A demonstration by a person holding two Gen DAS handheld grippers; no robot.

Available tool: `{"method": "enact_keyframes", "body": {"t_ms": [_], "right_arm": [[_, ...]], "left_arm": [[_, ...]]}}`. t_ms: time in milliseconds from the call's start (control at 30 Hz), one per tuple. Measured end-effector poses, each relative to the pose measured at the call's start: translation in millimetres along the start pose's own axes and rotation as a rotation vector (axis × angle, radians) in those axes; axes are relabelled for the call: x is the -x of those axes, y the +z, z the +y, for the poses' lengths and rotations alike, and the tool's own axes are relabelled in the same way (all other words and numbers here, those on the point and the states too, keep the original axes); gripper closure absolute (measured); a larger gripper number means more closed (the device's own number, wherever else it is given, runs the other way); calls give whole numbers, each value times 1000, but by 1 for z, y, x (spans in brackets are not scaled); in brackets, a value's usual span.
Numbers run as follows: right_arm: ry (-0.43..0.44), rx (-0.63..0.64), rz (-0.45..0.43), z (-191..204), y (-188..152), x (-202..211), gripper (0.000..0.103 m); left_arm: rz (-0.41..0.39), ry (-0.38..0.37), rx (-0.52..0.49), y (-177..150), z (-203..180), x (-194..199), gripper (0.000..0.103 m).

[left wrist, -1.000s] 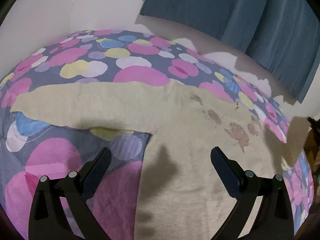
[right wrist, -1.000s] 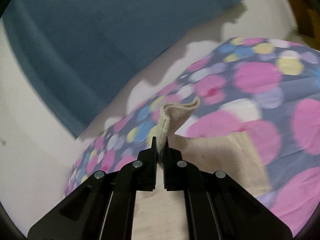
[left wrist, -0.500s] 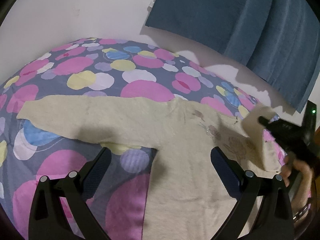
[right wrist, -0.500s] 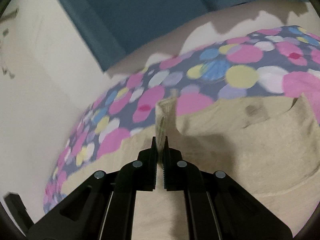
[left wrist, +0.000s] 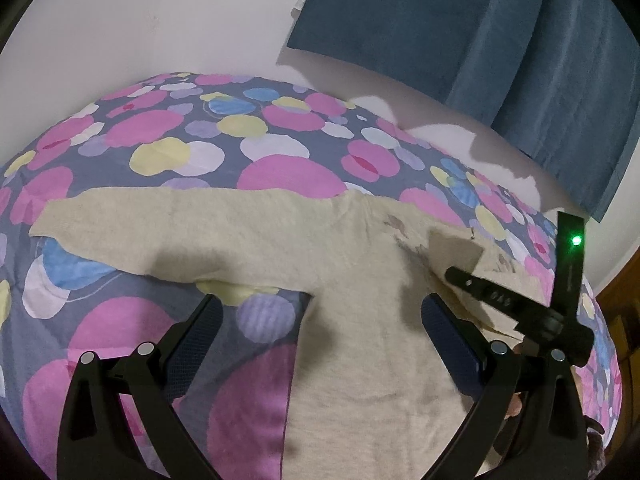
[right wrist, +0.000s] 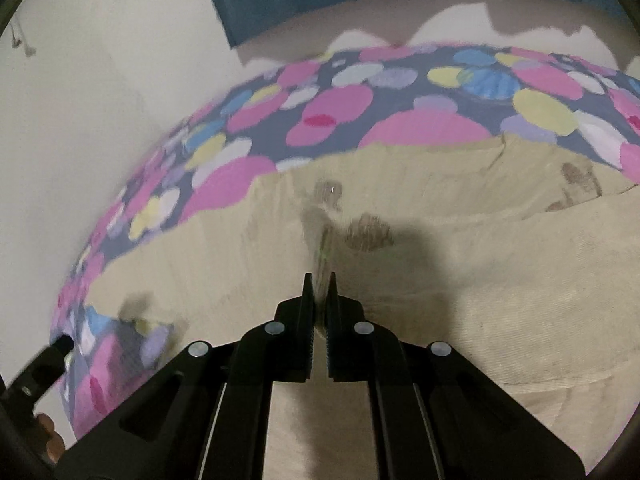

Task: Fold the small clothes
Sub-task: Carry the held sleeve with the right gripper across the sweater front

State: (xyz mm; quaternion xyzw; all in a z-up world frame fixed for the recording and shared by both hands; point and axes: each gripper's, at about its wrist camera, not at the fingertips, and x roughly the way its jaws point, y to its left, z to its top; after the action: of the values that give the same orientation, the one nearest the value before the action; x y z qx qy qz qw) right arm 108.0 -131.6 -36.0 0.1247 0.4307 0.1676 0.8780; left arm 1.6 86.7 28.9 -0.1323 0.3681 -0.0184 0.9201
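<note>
Cream knit sweater (left wrist: pixel 360 320) lies flat on the spotted bedspread (left wrist: pixel 160 152). Nearest, the left gripper (left wrist: pixel 320 320) hangs above its body, jaws wide apart and holding nothing. Farther right, the right gripper (right wrist: pixel 319 292) pinches the sleeve cuff (left wrist: pixel 456 248), folded over the chest. Beyond hangs a blue curtain (left wrist: pixel 480 32).
</note>
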Motion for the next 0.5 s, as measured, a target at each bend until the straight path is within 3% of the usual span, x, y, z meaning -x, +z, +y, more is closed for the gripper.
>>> {"method": "enact_keyframes", "body": {"t_ms": [233,400,500], "right_arm": [[15,65,101,10,-15,-21,90],[130,81,141,11,-24,-17,69],[218,55,130,-4,-19,9,66]], "left_arm": [[16,2,-10,-5,-3,-6,4],[35,-3,-23,-10,-5,-12,4],[43,-8,-24,-13,-4,-16,4]]}}
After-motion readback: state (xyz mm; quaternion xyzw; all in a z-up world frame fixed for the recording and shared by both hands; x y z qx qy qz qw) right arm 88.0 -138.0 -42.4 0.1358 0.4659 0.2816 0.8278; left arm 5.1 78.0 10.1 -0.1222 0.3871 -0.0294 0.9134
